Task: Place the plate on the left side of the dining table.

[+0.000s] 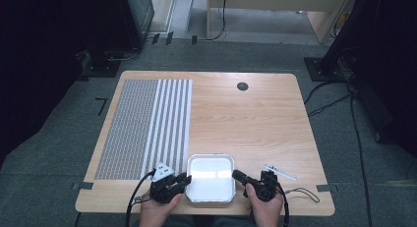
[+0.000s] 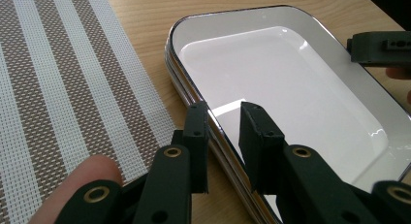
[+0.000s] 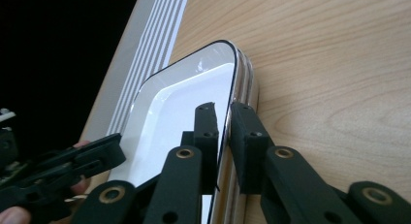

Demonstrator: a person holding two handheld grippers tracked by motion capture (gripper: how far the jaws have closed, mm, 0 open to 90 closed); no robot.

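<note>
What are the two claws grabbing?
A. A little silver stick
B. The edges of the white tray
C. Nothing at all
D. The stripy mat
B: the left claw straddles the rim of the white tray on one side, and the right claw pinches the rim on the opposite side.

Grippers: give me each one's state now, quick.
Left gripper: jaws astride the white tray's rim, still a gap, not clamped.
Right gripper: jaws shut on the tray's opposite rim.
</note>
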